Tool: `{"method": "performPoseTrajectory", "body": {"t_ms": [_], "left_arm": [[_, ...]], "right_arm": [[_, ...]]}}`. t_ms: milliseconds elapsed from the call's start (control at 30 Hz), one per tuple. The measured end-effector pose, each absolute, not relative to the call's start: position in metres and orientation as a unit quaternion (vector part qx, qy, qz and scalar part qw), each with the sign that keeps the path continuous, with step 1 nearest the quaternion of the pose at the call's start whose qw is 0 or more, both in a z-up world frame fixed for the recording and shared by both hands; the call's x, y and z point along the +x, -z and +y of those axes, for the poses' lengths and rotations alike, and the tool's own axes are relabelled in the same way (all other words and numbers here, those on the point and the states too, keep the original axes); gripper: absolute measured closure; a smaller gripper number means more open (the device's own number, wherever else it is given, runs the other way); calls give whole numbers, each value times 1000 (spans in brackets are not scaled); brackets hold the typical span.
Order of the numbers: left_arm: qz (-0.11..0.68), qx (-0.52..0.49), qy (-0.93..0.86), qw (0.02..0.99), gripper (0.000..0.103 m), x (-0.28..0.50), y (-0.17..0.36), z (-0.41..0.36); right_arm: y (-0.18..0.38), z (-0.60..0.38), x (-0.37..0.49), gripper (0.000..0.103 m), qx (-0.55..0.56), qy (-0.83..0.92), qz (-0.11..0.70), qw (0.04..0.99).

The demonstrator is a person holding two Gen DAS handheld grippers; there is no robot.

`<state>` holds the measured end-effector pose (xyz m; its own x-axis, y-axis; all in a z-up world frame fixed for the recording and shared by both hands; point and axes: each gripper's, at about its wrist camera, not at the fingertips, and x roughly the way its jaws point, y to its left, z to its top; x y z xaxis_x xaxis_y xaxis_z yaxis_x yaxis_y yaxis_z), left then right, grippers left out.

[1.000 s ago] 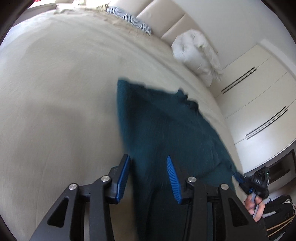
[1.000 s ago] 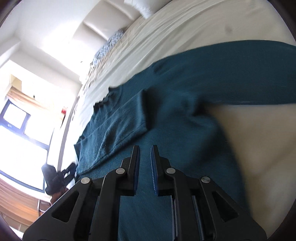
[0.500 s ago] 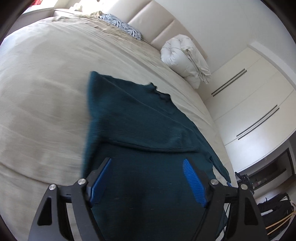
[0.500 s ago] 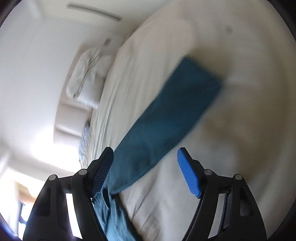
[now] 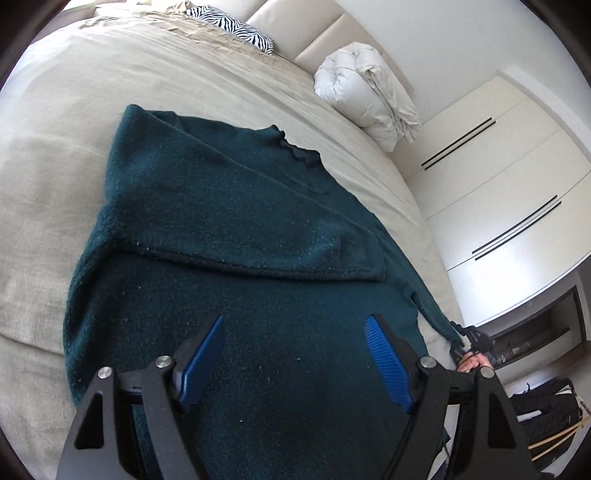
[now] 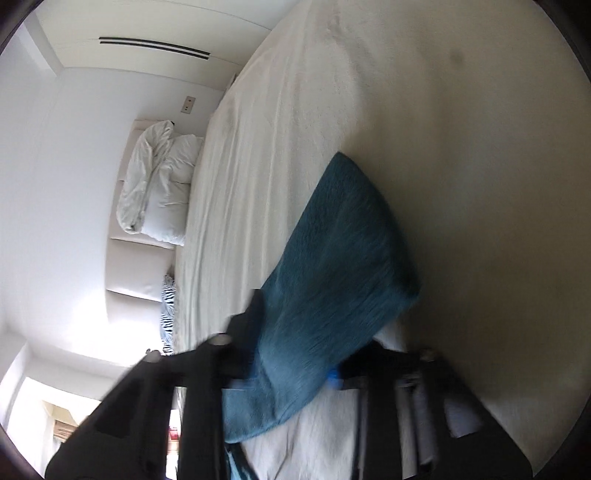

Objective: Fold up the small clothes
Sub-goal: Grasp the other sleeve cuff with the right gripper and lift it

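We see a wide bed (image 5: 44,155) with a beige cover filling most of both views, its padded headboard (image 5: 332,33) at the far edge. On it lies a dark teal sweater (image 5: 229,229), spread flat near the bed's near edge, one sleeve folded across the chest and its neckline pointing toward the headboard. A rolled white duvet (image 5: 365,92) sits in the bed's far right corner, against the headboard, and a zebra-striped pillow (image 5: 236,29) lies farther left along the same edge. Our left gripper (image 5: 295,350) hovers over the sweater's lower body, its blue pads spread wide with nothing pinched between them. Our right gripper (image 6: 295,369) (blurred in its own view) has just been closing its jaws, and they now pinch the other sleeve (image 6: 332,266), which stretches out over the cover toward the bed's right edge.
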<state>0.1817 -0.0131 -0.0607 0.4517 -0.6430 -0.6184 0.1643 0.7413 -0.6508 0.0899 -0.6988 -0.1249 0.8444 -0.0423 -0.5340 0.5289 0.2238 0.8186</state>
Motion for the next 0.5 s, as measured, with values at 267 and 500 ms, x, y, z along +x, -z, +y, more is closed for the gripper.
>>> {"method": "performPoseTrajectory", "body": {"t_ms": [267,500], "left_arm": [[459,-266,256,808,25,188,59,-17],[455,-297,293,787,24,204,50,-39]], "right_arm": [[32,-623,161,96,403,168,259,862],[-16,-417,243,96,115,45,338,933]]}}
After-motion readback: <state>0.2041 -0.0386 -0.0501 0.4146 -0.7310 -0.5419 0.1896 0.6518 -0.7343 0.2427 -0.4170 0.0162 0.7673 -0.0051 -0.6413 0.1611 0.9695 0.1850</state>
